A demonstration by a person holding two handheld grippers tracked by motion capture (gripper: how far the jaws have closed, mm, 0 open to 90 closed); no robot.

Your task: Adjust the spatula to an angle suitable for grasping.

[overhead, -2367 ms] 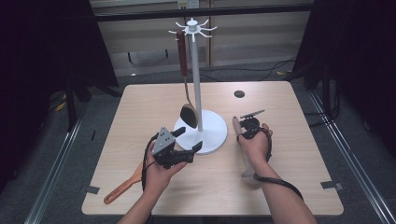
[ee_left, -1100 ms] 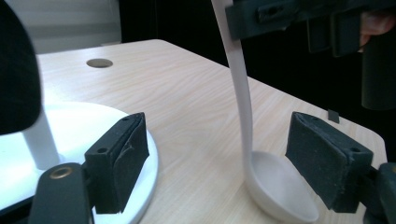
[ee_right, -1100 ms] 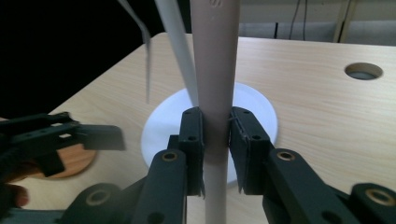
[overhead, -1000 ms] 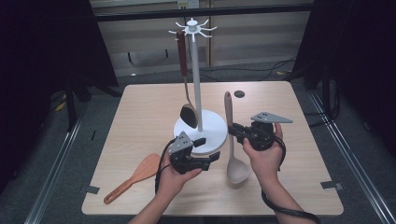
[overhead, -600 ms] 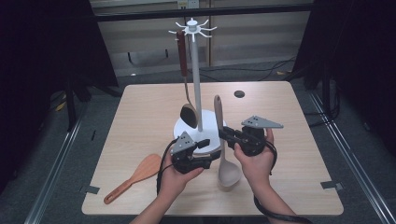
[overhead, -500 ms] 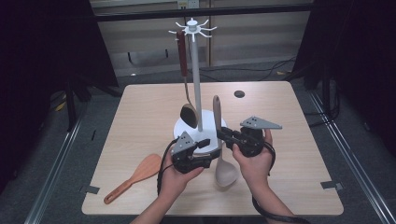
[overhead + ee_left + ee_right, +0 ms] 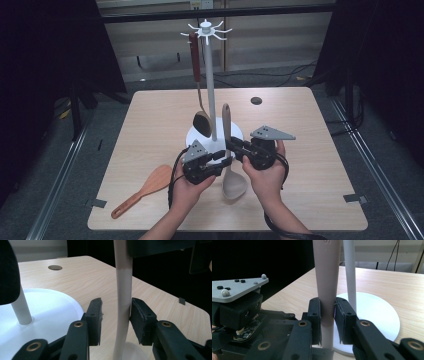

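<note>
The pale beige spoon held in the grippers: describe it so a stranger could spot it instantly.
Start at the tall white utensil stand mid-table. Just right of its pole, the pale beige spoon stands upright, bowl down, clamped by the right gripper. Unlike the dark spoon hanging from the stand or the orange-brown spatula lying flat, it is gripper-held.

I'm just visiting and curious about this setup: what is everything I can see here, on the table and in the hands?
Table: one, light wood, middle of the high view.
Utensil stand: one, white, round base on the table, hooks on top.
Hanging ladle: one, red-brown handle, dark bowl, hung from a hook.
Pale spoon: one, beige, held upright beside the stand.
Flat spatula: one, orange-brown, lying at the table's front left.
Small round hole: one, dark, far right of the tabletop.
Right gripper: black, clamped on the spoon's handle.
Left gripper: black, jaws have just been closing around the handle lower down; one pad touches, the other stands off.
</note>
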